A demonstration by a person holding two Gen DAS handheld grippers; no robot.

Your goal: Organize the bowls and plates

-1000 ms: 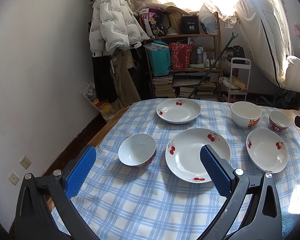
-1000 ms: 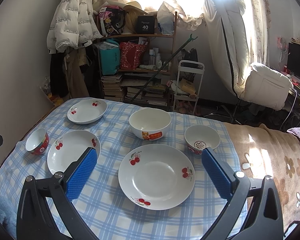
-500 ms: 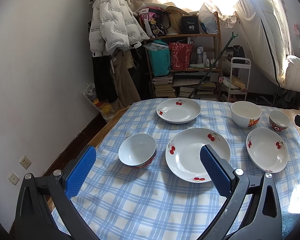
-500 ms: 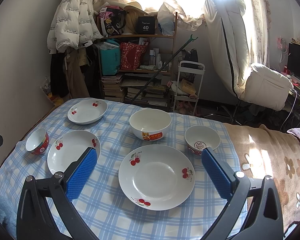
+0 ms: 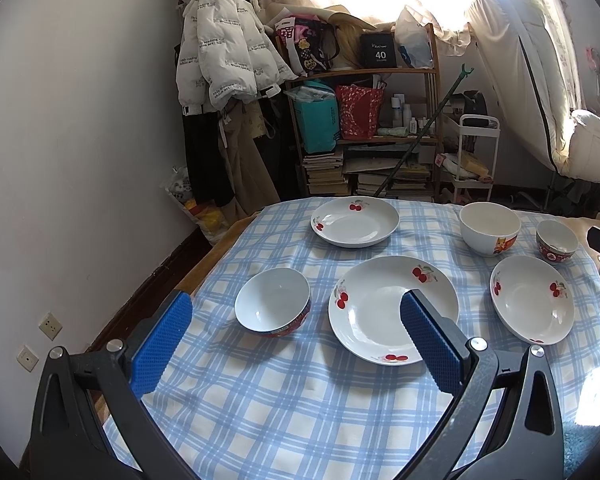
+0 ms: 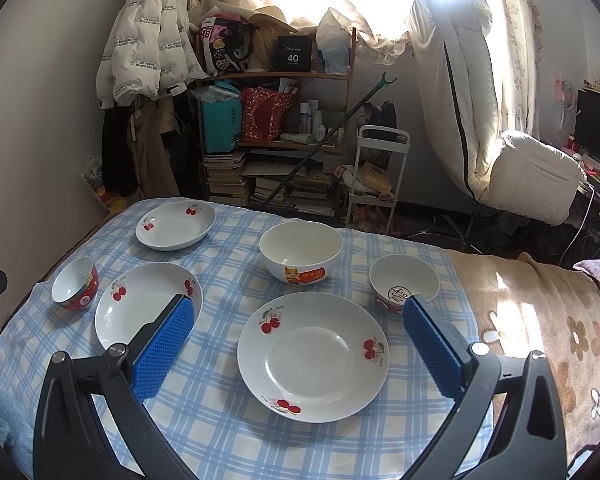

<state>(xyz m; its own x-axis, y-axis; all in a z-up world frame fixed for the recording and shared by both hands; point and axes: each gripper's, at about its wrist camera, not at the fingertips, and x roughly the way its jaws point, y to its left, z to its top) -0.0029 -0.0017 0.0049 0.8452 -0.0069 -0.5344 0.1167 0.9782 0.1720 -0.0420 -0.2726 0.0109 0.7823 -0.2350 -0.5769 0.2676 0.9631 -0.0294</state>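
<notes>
Left wrist view: cluttered bedroom, white wall, a puffer jacket [image 5: 228, 52] hanging by a bookshelf [image 5: 364, 136], and a blue-checked tablecloth [image 5: 300, 400] over the surface. Nothing differs from the frames one second and half a second ago; every dish sits in the same spot. The left gripper [image 5: 294, 312] hovers above the cloth, its blue pads spread wide, nothing between them. Count: three plates, three bowls. Near plate [image 5: 392, 310] is white with red cherry prints, centre of the cloth; small red-sided bowl [image 5: 274, 302] just beside it on the left, not touching. Far plate [image 5: 355, 222] at the back edge. Right plate [image 5: 532, 305] near the right side, cat bowl [image 5: 490, 229] and little red bowl [image 5: 557, 242] behind it.

Right wrist view: same room, bright curtained window, padded chair [image 6: 536, 176] on the right. Also unchanged. The right gripper [image 6: 298, 312] is held wide apart, empty, over the cloth. Same six dishes: the cherry plate [image 6: 312, 356] lies between the pads' line of sight; cat bowl [image 6: 300, 252] behind it; a white bowl with a red stamp [image 6: 402, 282] by the right pad.
</notes>
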